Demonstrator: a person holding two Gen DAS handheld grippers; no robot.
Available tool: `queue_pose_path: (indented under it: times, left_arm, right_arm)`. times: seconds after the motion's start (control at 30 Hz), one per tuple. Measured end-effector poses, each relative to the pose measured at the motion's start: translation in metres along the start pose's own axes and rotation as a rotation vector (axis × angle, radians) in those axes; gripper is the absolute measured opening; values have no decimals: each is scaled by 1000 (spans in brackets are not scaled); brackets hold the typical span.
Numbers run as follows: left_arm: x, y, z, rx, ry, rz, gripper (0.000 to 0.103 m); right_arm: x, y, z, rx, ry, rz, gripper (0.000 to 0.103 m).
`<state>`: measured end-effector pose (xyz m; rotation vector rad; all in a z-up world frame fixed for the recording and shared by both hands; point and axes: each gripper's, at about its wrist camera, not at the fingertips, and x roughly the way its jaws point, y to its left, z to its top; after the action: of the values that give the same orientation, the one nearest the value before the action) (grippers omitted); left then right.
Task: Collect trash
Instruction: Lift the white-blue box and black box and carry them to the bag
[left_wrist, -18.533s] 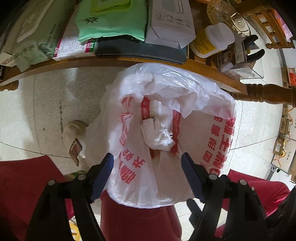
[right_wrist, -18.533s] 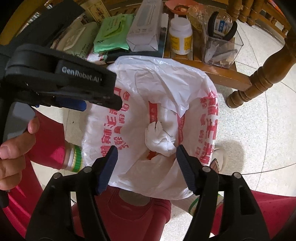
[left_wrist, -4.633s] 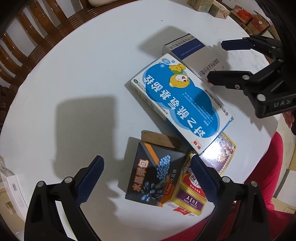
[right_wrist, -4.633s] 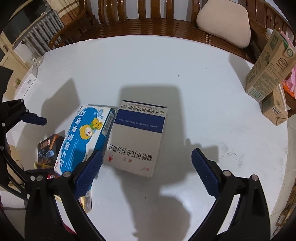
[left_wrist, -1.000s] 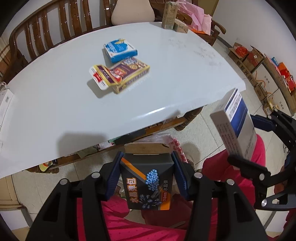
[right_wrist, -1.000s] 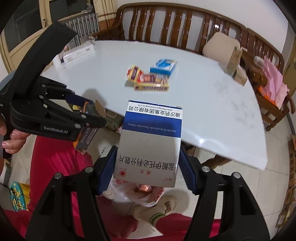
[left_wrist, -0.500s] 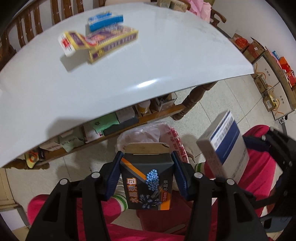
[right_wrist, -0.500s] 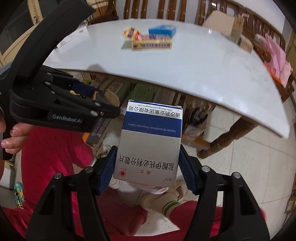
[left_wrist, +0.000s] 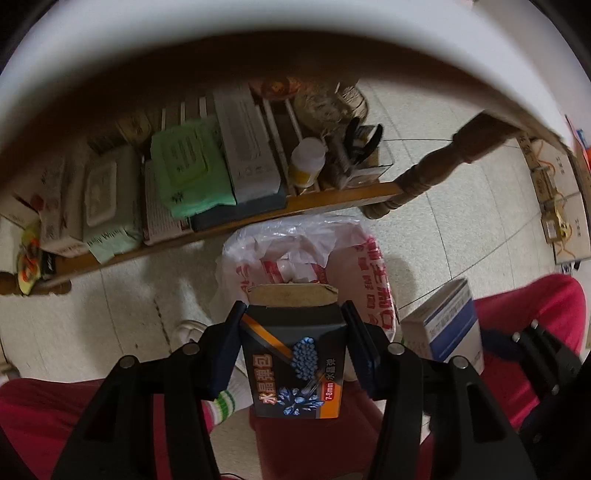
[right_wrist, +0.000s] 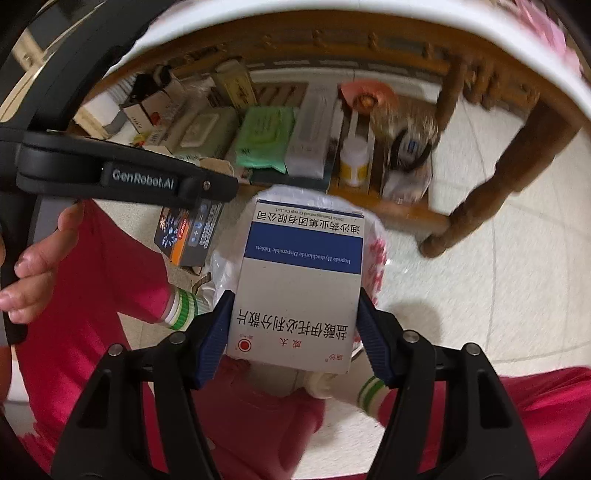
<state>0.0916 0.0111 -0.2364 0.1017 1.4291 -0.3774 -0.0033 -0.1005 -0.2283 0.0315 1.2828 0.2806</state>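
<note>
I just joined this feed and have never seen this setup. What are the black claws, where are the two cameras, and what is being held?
No robot arm here: a person holds a two-finger clamp in each hand, with a fisheye camera on each looking along its fingers. In the left view, the left gripper is shut on a dark box. In the right view, the right gripper is shut on a white and blue medicine box. Both hang over a white plastic bag on the floor, under the table edge. Behind it, a wooden shelf holds packets and a bottle.
</note>
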Motion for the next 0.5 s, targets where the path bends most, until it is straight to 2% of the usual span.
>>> queue_pose_path:
  times: [0.1, 0.2, 0.3, 0.5]
  left_arm:
    - [6, -8, 1, 45, -55, 85, 52]
    - [6, -11, 3, 34, -71, 66, 52]
    - [10, -17, 1, 63, -65, 75, 52]
    - [37, -20, -4, 79, 15, 52, 52]
  right_arm:
    - [21, -7, -4, 44, 35, 7, 63]
    - [39, -12, -6, 80, 67, 13, 63]
    - [46, -16, -8, 107, 83, 25, 63]
    - [56, -16, -6, 115, 94, 24, 63]
